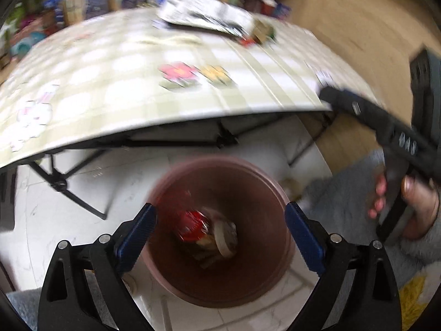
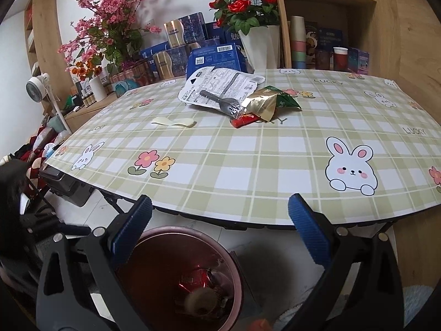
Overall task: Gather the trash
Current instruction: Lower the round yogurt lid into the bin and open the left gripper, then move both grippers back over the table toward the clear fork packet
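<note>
A maroon bin [image 1: 220,162] stands on the floor in front of the table, with a red crumpled wrapper [image 1: 193,224] and other scraps inside. My left gripper [image 1: 220,208] hangs open over the bin's mouth, holding nothing. My right gripper [image 2: 219,200] is open too and empty, at the table's near edge with the bin [image 2: 171,229] below it. On the checked tablecloth [image 2: 248,165] lie a white printed packet [image 2: 220,85], a plastic fork [image 2: 220,102], a gold and green wrapper [image 2: 264,100], a red wrapper [image 2: 244,120] and a cream strip [image 2: 173,122].
Boxes, flower vases [image 2: 256,49] and cups crowd the shelves behind the table. A small fan [image 2: 37,87] stands at the left. Black folding legs [image 1: 69,184] show under the table. A person's hand [image 1: 413,204] is at the right of the left wrist view, above a fluffy grey rug [image 1: 344,193].
</note>
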A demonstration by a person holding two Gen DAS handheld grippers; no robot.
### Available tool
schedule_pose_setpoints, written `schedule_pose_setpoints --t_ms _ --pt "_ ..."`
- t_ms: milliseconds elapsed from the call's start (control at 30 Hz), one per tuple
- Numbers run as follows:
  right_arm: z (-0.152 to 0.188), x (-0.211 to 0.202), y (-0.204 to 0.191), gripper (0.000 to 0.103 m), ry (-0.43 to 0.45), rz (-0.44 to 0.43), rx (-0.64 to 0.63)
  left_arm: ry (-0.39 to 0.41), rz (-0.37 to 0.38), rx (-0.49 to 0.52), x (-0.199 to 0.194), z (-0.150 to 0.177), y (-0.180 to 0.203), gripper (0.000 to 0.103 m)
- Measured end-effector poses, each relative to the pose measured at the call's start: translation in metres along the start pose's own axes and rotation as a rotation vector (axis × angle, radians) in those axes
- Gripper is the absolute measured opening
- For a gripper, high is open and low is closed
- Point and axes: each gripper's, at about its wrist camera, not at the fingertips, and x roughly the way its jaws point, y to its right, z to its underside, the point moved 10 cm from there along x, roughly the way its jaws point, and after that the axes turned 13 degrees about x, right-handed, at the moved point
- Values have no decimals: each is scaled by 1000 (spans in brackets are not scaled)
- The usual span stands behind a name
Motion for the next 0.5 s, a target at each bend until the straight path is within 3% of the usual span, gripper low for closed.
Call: schedule_pose_setpoints --t_ms 267,500 --pt "-1 3 6 97 -4 6 31 139 -188 -125 -37 -17 -60 92" --pt "-7 5 9 97 -3 26 43 198 -255 -172 -59 -36 -95 92"
